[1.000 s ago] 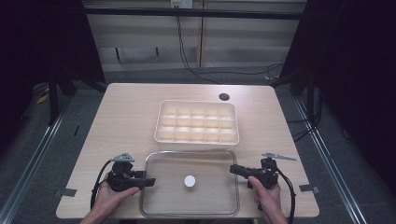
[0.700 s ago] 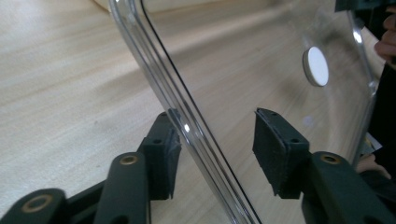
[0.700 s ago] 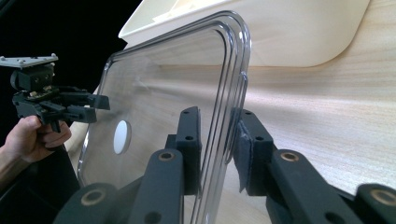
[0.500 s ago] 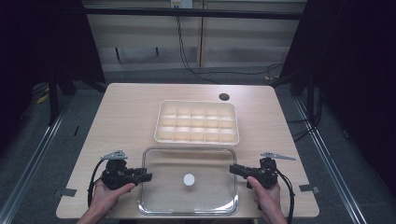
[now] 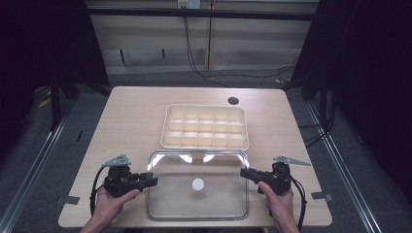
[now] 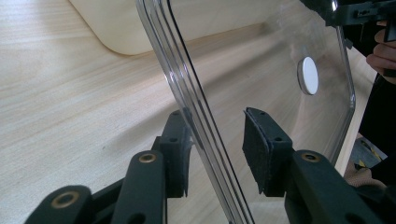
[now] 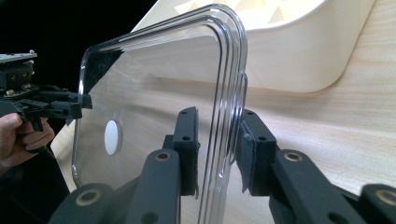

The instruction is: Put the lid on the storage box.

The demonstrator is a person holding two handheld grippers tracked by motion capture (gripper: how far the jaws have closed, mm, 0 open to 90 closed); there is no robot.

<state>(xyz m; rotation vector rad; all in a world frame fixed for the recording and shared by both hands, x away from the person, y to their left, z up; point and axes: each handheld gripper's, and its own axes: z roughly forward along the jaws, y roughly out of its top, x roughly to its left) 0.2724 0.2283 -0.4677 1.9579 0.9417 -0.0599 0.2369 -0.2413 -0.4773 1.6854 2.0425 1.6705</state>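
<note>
Left gripper [image 6: 219, 154], of matte black plastic with brass-coloured pivot bushings, astride the left edge of the clear lid [image 5: 198, 204]; jaws just been closing, the ribbed transparent rim between them, one flat pad right against the rim, the other pad with its rough dark facing standing off it with a gap, so not yet pinched. Right gripper [image 7: 217, 154], same black build, pressed onto the lid's opposite edge near a small moulded tab, both pads against the plastic, pinching it. Seen from above, left gripper [image 5: 150, 180] and right gripper [image 5: 245, 174] at the two short sides of the lid, each in a hand, a grey three-cornered plate on top and a black cable looping back toward the wrist. Lid itself a thin, glossy, see-through rectangle with rounded corners and a stepped triple-line rim, a small white round disc [image 5: 197, 184] at its middle, light glinting along its far edge; positioned at the near part of the table, between the hands. Just beyond its far edge, a cream plastic organiser tray [image 5: 167, 127], rounded at the corners, smooth-walled, divided into a grid of small square compartments. Underneath, a pale wood-grain tabletop [image 5: 126, 116], matte, with a dark round hole [image 5: 233, 101] near the far right.
</note>
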